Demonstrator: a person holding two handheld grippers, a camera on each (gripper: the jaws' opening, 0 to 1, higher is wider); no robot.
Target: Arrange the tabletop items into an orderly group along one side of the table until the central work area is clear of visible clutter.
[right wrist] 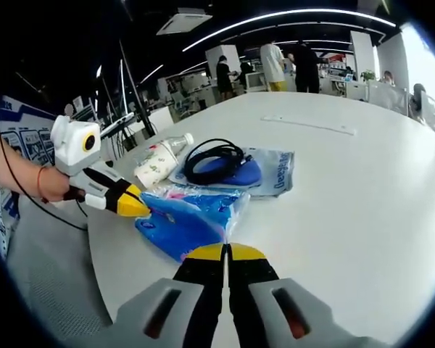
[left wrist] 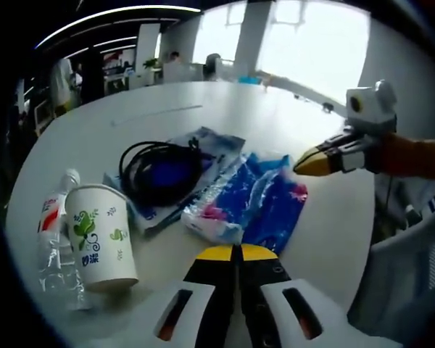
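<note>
While both hand-held grippers hover pressed together, left hand-held gripper [left wrist: 238, 251] and right hand-held gripper [right wrist: 227, 251] frame a cluster on the tabletop [left wrist: 203, 109] at centre frame: cup [left wrist: 100, 236], bottle [left wrist: 56, 246], cable [left wrist: 159, 168], blue packet [left wrist: 250, 203].

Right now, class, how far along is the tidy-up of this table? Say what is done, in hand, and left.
Done: the paper cup, plastic bottle, black cable on its packet and blue packs already lie grouped near one edge, and the rest of the white table is bare. In hand: nothing; the left tool and right tool look shut and empty. Left: straightening the group.
</note>
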